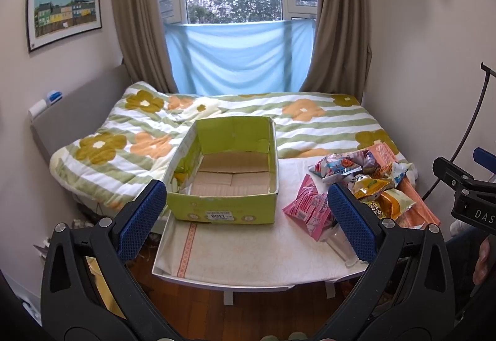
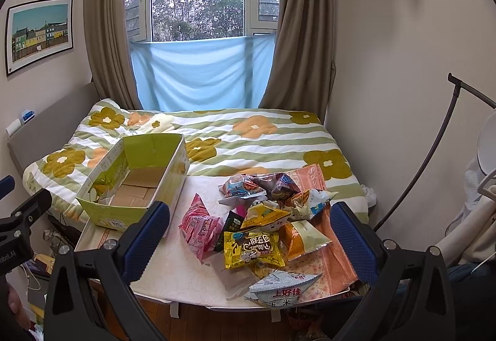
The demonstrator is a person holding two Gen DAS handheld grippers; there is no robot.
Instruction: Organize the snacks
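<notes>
Left gripper (image 1: 248, 217) hung back from the table (image 1: 248, 257) with its blue pads spread wide and nothing between them, and through that gap sat the green cardboard box (image 1: 226, 179), open-topped and bare inside, on the table's left part. To the right of the box lay the pink packet (image 1: 305, 206), nearest it, with the rest of the snack pile (image 1: 365, 183) heaped further right on an orange cloth (image 1: 418, 207). Over to the right wrist view, and the right gripper (image 2: 251, 235) was just as far apart in the fingers, empty, poised above the pile with the yellow packet (image 2: 252, 249) squarely between the pads and a silver-blue packet (image 2: 282, 288) at the table's near edge. Nothing had gone into the box yet, so this looked like the very start. Best play, I'd judge: take one packet from the top or edge of the heap, pinch it by a crimped seam, not the puffed middle, and carry it left over the box wall.
</notes>
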